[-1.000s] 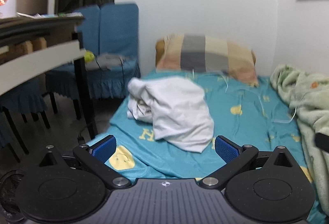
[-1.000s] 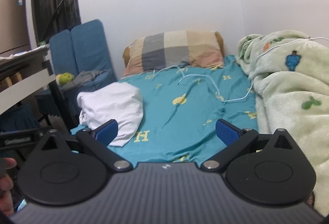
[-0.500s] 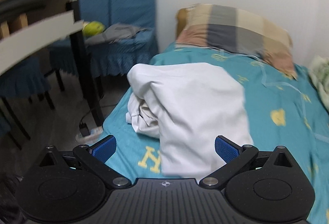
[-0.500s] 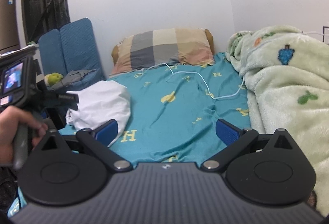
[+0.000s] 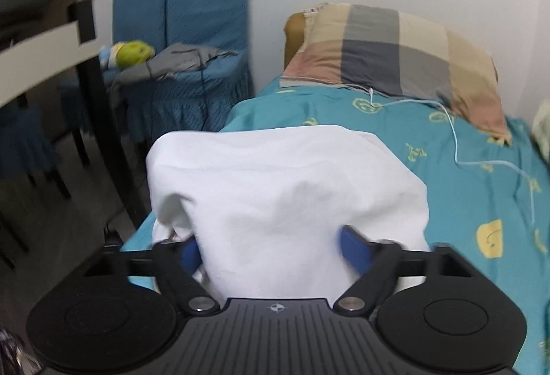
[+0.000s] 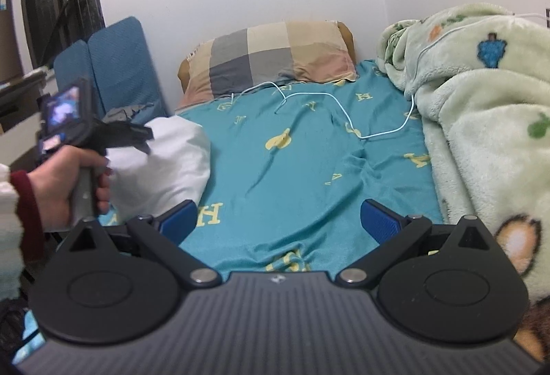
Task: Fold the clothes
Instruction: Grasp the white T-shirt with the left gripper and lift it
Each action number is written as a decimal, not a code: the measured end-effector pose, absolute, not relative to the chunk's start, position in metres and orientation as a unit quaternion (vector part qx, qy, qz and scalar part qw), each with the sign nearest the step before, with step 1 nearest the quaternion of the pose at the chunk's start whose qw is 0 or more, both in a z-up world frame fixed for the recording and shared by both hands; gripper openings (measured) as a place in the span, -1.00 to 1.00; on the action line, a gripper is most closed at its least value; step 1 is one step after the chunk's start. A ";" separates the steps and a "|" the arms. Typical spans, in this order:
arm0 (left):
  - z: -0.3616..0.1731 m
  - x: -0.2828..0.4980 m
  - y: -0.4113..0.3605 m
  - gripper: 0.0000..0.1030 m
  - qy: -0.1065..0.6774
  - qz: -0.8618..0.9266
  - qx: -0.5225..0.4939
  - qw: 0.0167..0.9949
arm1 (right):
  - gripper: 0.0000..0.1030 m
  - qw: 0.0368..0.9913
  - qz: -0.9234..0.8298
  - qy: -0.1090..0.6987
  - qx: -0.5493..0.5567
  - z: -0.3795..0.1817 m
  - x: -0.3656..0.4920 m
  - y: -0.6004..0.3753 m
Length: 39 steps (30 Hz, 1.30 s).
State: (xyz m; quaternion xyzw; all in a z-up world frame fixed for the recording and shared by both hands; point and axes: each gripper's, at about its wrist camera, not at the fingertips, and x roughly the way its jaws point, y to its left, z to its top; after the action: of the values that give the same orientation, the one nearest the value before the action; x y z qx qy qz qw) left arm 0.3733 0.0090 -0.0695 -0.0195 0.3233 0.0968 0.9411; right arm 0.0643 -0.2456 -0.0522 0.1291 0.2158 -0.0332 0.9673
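Left wrist view: the left gripper (image 5: 271, 246) has its jaws partly closed and they have just been closing, with the near edge of the white garment (image 5: 285, 196) bunched between them. The blue pads (image 5: 352, 246) sit against the cloth on both sides; whether they truly pinch it I cannot tell. The garment lies in a crumpled heap at the near left corner of the teal sheet (image 5: 481, 189), rising up and away from the jaws. Beyond it a thin white cable (image 5: 453, 148) trails across the sheet, and a checked pillow (image 5: 392, 55) rests against the wall. To the left stands a blue chair (image 5: 192, 31) with grey cloth and a yellow-green toy on its seat.

Right wrist view: the right gripper (image 6: 280, 220) is wide open over bare sheet, holding nothing. The garment (image 6: 165, 161) lies well to its left, where a hand (image 6: 65, 182) holds the left gripper's handle against it. A green fleece blanket (image 6: 481, 120) is piled along the right.
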 end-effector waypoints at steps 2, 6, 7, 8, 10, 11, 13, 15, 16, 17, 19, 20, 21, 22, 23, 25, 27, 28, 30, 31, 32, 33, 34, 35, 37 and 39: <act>-0.069 0.378 0.003 -0.19 0.324 0.104 -0.014 0.940 | 1.00 0.968 -0.034 0.214 0.129 -0.053 0.066 -0.246; -0.053 0.365 -0.010 -0.87 0.311 0.097 -0.003 0.945 | 1.00 0.968 -0.038 0.212 0.128 -0.054 0.068 -0.249; -0.048 0.359 -0.014 -0.87 0.305 0.090 0.003 0.948 | 1.00 0.968 -0.040 0.209 0.130 -0.053 0.068 -0.251; -0.040 0.348 -0.022 -0.89 0.296 0.076 0.025 0.952 | 1.00 0.969 -0.042 0.204 0.132 -0.052 0.066 -0.253; -0.023 0.322 -0.038 -0.89 0.275 0.043 0.055 0.959 | 1.00 0.969 -0.049 0.197 0.140 -0.048 0.063 -0.259; -0.014 0.308 -0.046 -0.89 0.264 0.024 0.065 0.962 | 1.00 0.969 -0.057 0.193 0.144 -0.046 0.061 -0.262; 0.002 0.274 -0.061 -0.90 0.246 -0.013 0.080 0.966 | 1.00 0.969 -0.075 0.182 0.151 -0.042 0.056 -0.268; 0.014 0.235 -0.075 -0.90 0.236 -0.050 0.087 0.967 | 1.00 0.968 -0.089 0.165 0.164 -0.034 0.049 -0.278; 0.017 0.215 -0.080 -0.90 0.233 -0.069 0.090 0.966 | 1.00 0.968 -0.091 0.155 0.173 -0.030 0.046 -0.283; 0.020 0.194 -0.085 -0.90 0.230 -0.087 0.095 0.965 | 1.00 0.968 -0.092 0.146 0.181 -0.025 0.042 -0.288; 0.012 0.148 -0.102 -0.90 0.226 -0.120 0.135 0.957 | 1.00 0.969 -0.092 0.132 0.190 -0.017 0.034 -0.296; 0.005 0.126 -0.111 -0.90 0.227 -0.136 0.158 0.951 | 1.00 0.969 -0.091 0.127 0.193 -0.014 0.031 -0.299; -0.003 0.105 -0.119 -0.90 0.230 -0.151 0.177 0.945 | 1.00 0.968 -0.090 0.123 0.197 -0.011 0.028 -0.302; -0.012 0.088 -0.124 -0.90 0.243 -0.166 0.175 0.940 | 1.00 0.968 -0.089 0.119 0.201 -0.009 0.025 -0.305; -0.021 0.071 -0.128 -0.90 0.257 -0.180 0.173 0.934 | 1.00 0.968 -0.088 0.117 0.204 -0.007 0.023 -0.308; -0.045 0.047 -0.134 -0.90 0.277 -0.200 0.184 0.922 | 1.00 0.968 -0.082 0.117 0.208 -0.005 0.021 -0.313; -0.069 0.032 -0.129 -0.90 0.283 -0.207 0.194 0.916 | 1.00 0.967 -0.073 0.117 0.215 -0.004 0.017 -0.315; -0.079 0.028 -0.125 -0.90 0.289 -0.208 0.191 0.915 | 1.00 0.967 -0.072 0.117 0.215 -0.003 0.016 -0.315; -0.085 0.027 -0.112 -0.88 0.311 -0.209 0.164 0.912 | 1.00 0.967 -0.080 0.118 0.210 -0.002 0.015 -0.312; -0.080 0.028 -0.107 -0.87 0.315 -0.211 0.156 0.912 | 1.00 0.968 -0.077 0.122 0.207 -0.001 0.016 -0.311; -0.076 0.028 -0.102 -0.83 0.316 -0.217 0.141 0.913 | 1.00 0.968 -0.066 0.129 0.207 -0.001 0.020 -0.310; -0.072 0.028 -0.097 -0.67 0.318 -0.223 0.125 0.913 | 1.00 0.967 -0.054 0.137 0.209 -0.001 0.025 -0.309; -0.067 0.028 -0.092 -0.60 0.320 -0.230 0.110 0.913 | 1.00 0.966 -0.043 0.145 0.212 -0.002 0.032 -0.308; -0.062 0.027 -0.087 -0.45 0.324 -0.237 0.094 0.911 | 1.00 0.964 -0.032 0.154 0.214 -0.002 0.038 -0.306; -0.054 0.024 -0.074 -0.23 0.333 -0.239 0.068 0.910 | 1.00 0.961 -0.011 0.171 0.218 -0.003 0.051 -0.304; -0.048 0.020 -0.060 -0.16 0.343 -0.228 0.038 0.911 | 1.00 0.959 0.010 0.185 0.215 -0.003 0.066 -0.299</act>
State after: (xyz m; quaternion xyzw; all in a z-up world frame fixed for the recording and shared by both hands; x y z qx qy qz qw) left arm 0.0204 -0.0602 -0.0476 0.0380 0.3427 -0.2280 0.9105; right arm 0.0660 -0.2991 -0.0026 0.2148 0.1851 0.0096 0.9589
